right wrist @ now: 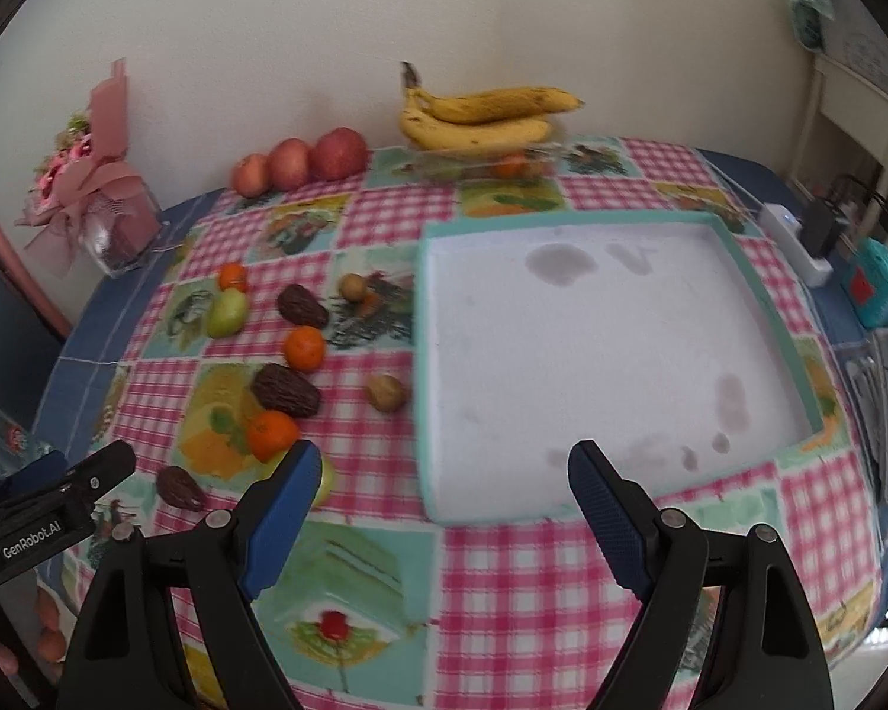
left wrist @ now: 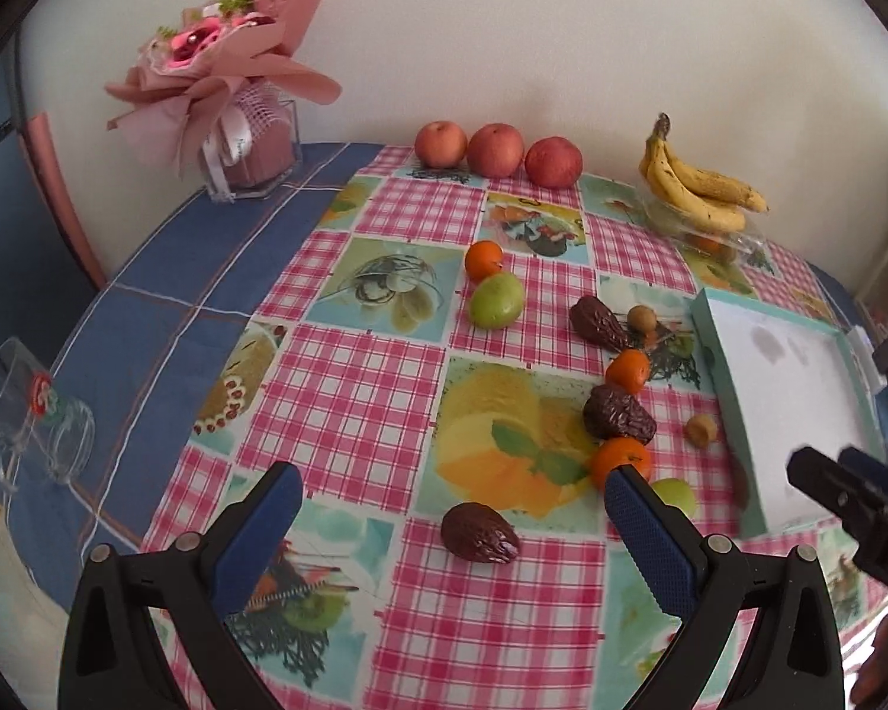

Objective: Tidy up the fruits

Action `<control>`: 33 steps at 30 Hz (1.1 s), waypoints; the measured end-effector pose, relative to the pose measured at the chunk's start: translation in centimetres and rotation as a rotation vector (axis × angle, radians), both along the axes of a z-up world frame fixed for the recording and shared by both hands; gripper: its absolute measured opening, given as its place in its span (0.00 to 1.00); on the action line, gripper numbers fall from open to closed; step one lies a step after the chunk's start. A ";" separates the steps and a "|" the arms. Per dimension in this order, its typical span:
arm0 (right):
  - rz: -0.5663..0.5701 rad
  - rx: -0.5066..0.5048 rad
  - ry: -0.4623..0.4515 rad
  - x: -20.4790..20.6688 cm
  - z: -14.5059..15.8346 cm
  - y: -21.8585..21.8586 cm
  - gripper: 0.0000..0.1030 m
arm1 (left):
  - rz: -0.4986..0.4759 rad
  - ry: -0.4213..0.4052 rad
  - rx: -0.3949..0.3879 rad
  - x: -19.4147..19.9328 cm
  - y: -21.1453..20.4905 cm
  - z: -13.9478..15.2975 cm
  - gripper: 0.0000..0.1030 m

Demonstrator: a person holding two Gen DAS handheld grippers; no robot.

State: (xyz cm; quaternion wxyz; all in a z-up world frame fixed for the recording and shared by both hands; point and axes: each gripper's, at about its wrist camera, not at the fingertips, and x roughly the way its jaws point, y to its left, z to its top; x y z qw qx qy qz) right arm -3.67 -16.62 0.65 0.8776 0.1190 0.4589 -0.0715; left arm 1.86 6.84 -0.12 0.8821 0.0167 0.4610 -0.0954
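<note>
Small fruits lie scattered on the checked tablecloth: oranges (left wrist: 627, 370), a green fruit (left wrist: 495, 300), dark brown dates (left wrist: 479, 532) and small tan nuts (left wrist: 700, 430). A shallow teal tray with a white floor (right wrist: 592, 349) sits to their right and holds nothing. My left gripper (left wrist: 453, 494) is open above the near date. My right gripper (right wrist: 441, 470) is open, low over the tray's near left corner; it also shows in the left wrist view (left wrist: 829, 473). A second green fruit (right wrist: 325, 476) lies beside the right gripper's left finger.
Three apples (left wrist: 494, 149) stand along the back wall. A bunch of bananas (left wrist: 695, 186) rests on a clear dish. A pink bouquet in a clear vase (left wrist: 248, 148) stands back left. A glass (left wrist: 35, 414) lies at the left edge. A power strip (right wrist: 796, 242) sits at right.
</note>
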 end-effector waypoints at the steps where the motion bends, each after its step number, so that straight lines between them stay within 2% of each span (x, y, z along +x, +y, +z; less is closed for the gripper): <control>1: 0.021 0.009 0.002 0.5 0.0 0.5 0.83 | -0.007 0.018 -0.002 0.2 0.1 -0.3 1.00; 5: 0.086 0.061 0.020 2.1 -0.6 2.2 0.83 | 0.016 0.130 -0.004 1.6 0.6 -2.6 1.00; 9: 0.152 0.036 0.058 3.0 -1.5 3.9 0.83 | 0.059 0.198 -0.009 2.3 1.3 -4.1 0.99; 12: 0.193 0.060 0.109 3.2 -2.7 4.6 0.83 | 0.080 0.233 -0.007 2.5 1.3 -5.1 0.98; 16: 0.244 0.018 0.174 3.8 -4.4 6.0 0.80 | 0.092 0.274 -0.025 3.0 1.1 -6.0 0.85; 19: 0.293 -0.008 0.213 4.2 -5.7 7.1 0.78 | 0.084 0.308 -0.047 2.9 1.0 -6.6 0.79; 20: 0.307 -0.023 0.219 4.2 -5.9 7.4 0.78 | 0.081 0.320 -0.054 2.9 1.0 -6.8 0.74; 24: 0.346 -0.060 0.230 4.6 -6.7 8.3 0.74 | 0.061 0.349 -0.080 2.8 0.7 -7.0 0.64; 27: 0.354 -0.086 0.243 4.9 -7.1 8.7 0.72 | 0.047 0.365 -0.101 2.8 0.4 -6.9 0.51; 29: 0.359 -0.093 0.247 5.1 -7.3 8.6 0.67 | 0.042 0.374 -0.103 3.0 0.0 -7.1 0.38; 33: 0.374 -0.098 0.249 5.6 -7.6 8.9 0.60 | 0.043 0.387 -0.113 3.0 -0.1 -7.3 0.33</control>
